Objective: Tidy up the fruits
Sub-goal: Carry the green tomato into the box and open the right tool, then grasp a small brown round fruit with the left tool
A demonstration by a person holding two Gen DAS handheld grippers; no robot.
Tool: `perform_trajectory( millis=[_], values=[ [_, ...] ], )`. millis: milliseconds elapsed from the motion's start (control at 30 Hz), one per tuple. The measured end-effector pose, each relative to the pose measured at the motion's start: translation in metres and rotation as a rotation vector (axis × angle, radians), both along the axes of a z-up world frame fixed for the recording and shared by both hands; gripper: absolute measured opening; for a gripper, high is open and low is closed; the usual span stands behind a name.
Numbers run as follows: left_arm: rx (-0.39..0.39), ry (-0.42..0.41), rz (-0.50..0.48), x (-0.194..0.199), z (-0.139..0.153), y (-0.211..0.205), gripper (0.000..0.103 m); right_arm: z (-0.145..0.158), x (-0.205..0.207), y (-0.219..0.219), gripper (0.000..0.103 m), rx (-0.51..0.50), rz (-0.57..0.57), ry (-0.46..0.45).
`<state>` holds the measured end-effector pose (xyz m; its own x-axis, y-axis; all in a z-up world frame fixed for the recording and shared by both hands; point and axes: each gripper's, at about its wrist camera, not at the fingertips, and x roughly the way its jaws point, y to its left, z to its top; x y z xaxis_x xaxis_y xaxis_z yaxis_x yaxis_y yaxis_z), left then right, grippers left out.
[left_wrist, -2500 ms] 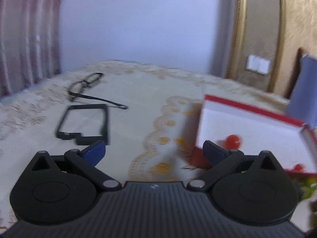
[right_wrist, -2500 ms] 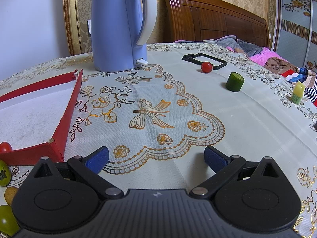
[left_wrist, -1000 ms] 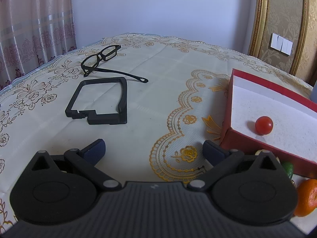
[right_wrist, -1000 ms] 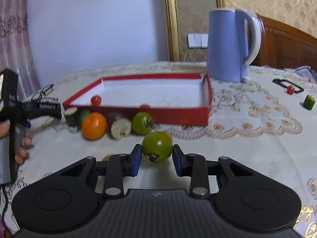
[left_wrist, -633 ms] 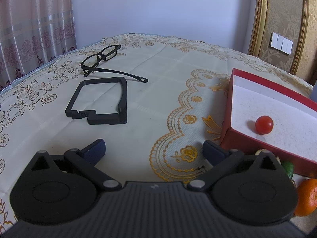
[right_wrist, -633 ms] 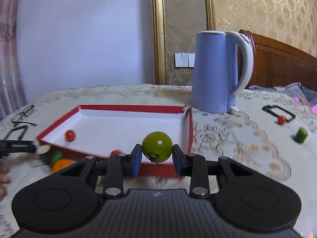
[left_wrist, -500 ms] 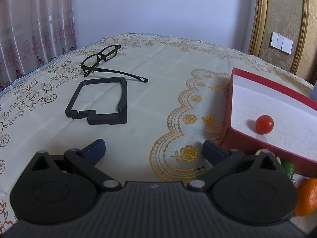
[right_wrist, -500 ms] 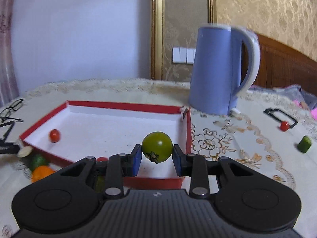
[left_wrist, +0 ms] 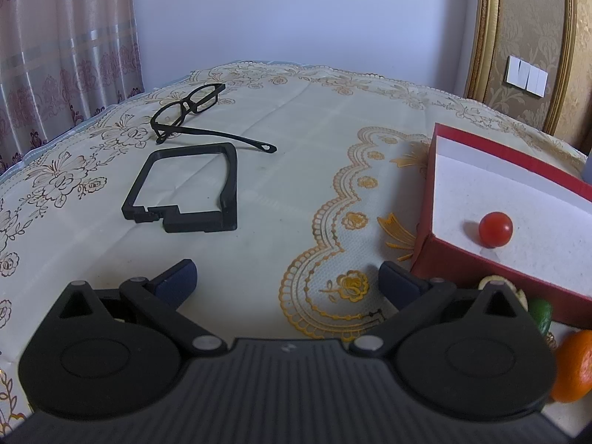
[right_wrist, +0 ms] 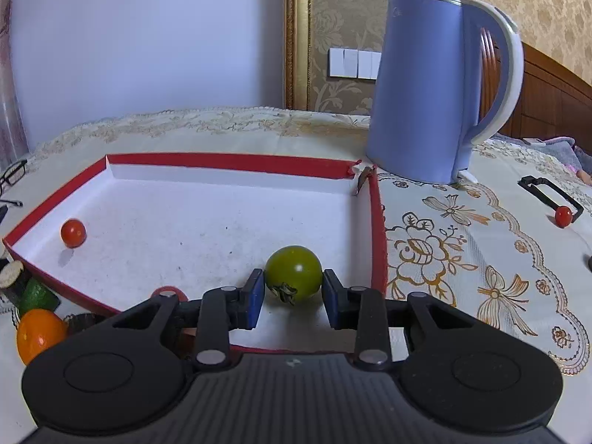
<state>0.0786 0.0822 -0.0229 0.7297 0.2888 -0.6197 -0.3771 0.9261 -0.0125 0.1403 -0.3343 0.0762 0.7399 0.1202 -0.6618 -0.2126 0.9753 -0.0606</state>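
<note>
The right gripper (right_wrist: 293,296) is closed on a green tomato (right_wrist: 293,273), its blue pads pressed to the fruit's two sides, stem end turned down toward the camera. It holds the tomato over the red box (right_wrist: 376,222), above the white floor near the box's right wall and front edge; whether the fruit touches the floor cannot be told. A red cherry tomato (right_wrist: 73,233) lies inside the box near its left wall, and a second red one (right_wrist: 166,291) peeks over the front wall, half hidden by the gripper. Outside the box, by its front left corner, sit an orange (right_wrist: 39,333), a green cucumber piece (right_wrist: 37,292) and a cut piece with a pale face (right_wrist: 11,272). A blue kettle (right_wrist: 440,88) stands on the tablecloth (right_wrist: 462,259) just past the box's far right corner. Toward the table's right edge a black frame (right_wrist: 549,194) lies with another cherry tomato (right_wrist: 563,216) touching it. The left gripper (left_wrist: 286,277) stands wide open with nothing between its fingers, low over the cloth to the left of the box. Ahead of it lie a second black frame (left_wrist: 185,188) and, just beyond, a pair of glasses (left_wrist: 192,107) near the table's far left edge.
</note>
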Motion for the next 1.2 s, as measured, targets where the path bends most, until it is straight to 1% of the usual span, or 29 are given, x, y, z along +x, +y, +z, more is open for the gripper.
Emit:
perform_trajectory(
  millis=[133,167,233,300,333,367,400,467,533,567,633,733,800,900,1000,1067,1100,1167,1200],
  values=[
    [-0.001,0.0,0.0,0.0,0.0,0.0,0.103,0.003,-0.006,-0.001,0.034,0.0,0.007,-0.018],
    [-0.002,-0.001,0.0,0.0,0.0,0.0,0.103,0.006,-0.01,-0.002,0.037,0.003,0.002,-0.026],
    [-0.007,-0.005,0.0,0.0,0.0,0.001,0.103,0.014,-0.021,-0.01,0.054,0.021,-0.015,-0.052],
    [-0.008,-0.006,0.0,-0.001,0.0,0.0,0.103,0.023,-0.037,-0.022,0.055,0.073,-0.01,-0.07],
    [-0.009,-0.007,0.0,-0.001,0.0,0.001,0.103,0.028,-0.049,-0.029,0.058,0.091,-0.015,-0.086],
    [-0.012,-0.009,0.0,-0.001,0.0,0.001,0.103,0.032,-0.059,-0.034,0.06,0.091,-0.032,-0.107],
    [-0.015,-0.011,0.001,-0.001,0.0,0.001,0.103,0.036,-0.07,-0.041,0.064,0.09,-0.049,-0.134],
    [-0.027,-0.023,0.001,-0.003,0.001,0.003,0.103,0.039,-0.088,-0.057,0.065,0.091,-0.085,-0.181],
    [-0.042,-0.032,-0.001,-0.006,0.002,0.004,0.103,0.038,-0.098,-0.071,0.065,0.039,-0.15,-0.2],
    [-0.046,-0.037,0.0,-0.008,0.002,0.004,0.103,0.036,-0.098,-0.078,0.065,0.023,-0.176,-0.192],
    [-0.051,-0.034,-0.023,-0.014,0.004,0.001,0.103,0.03,-0.098,-0.097,0.065,0.049,-0.236,-0.158],
    [-0.055,-0.084,-0.061,-0.038,0.009,-0.008,0.103,0.022,-0.093,-0.111,0.065,0.071,-0.27,-0.12],
    [-0.055,-0.08,-0.115,-0.051,0.01,-0.019,0.103,0.019,-0.09,-0.113,0.065,0.057,-0.29,-0.102],
    [-0.021,-0.078,-0.237,-0.074,0.017,-0.045,0.103,0.016,-0.084,-0.109,0.066,0.055,-0.272,-0.081],
    [-0.011,-0.13,-0.371,-0.101,0.029,-0.073,0.103,0.01,-0.078,-0.103,0.067,0.019,-0.277,-0.037],
    [-0.013,-0.161,-0.473,-0.115,0.033,-0.094,0.103,0.007,-0.076,-0.107,0.068,0.042,-0.281,-0.011],
    [-0.014,-0.163,-0.532,-0.121,0.034,-0.106,0.103,0.007,-0.076,-0.109,0.07,0.058,-0.282,-0.002],
    [0.002,-0.159,-0.597,-0.125,0.033,-0.127,0.103,0.007,-0.077,-0.111,0.071,0.077,-0.279,-0.003],
    [0.017,-0.16,-0.618,-0.126,0.031,-0.137,0.103,0.007,-0.077,-0.111,0.074,0.075,-0.277,-0.001]
  ],
)
